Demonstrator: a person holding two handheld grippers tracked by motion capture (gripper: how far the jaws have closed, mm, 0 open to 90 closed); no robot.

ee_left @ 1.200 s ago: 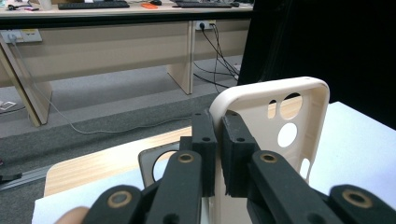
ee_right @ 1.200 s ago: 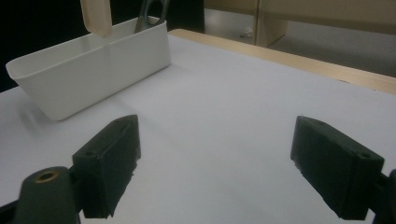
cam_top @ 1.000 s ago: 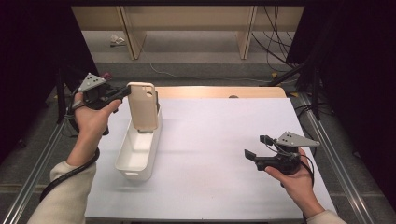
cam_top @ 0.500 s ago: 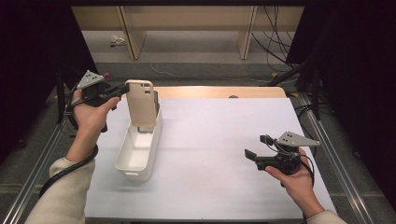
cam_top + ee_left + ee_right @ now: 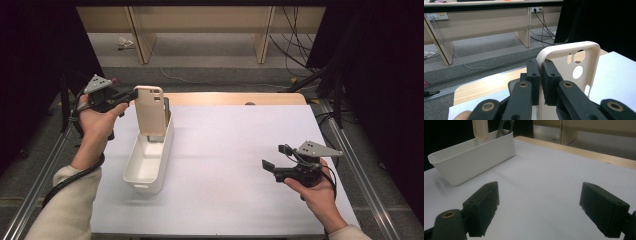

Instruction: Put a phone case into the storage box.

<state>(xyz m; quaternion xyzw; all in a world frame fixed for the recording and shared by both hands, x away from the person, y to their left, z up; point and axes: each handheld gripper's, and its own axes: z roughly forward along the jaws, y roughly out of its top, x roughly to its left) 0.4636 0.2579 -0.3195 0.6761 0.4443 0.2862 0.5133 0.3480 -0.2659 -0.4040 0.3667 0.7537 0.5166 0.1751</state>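
Your left tool [image 5: 131,96] grips the beige phone case [image 5: 150,110] upright over the white bin [image 5: 145,172]; right tool [image 5: 272,161] waits wide. Next, carry the case clear.

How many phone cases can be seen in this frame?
2. A beige phone case held upright over the white bin by the left gripper; a dark case behind it. More may be hidden.
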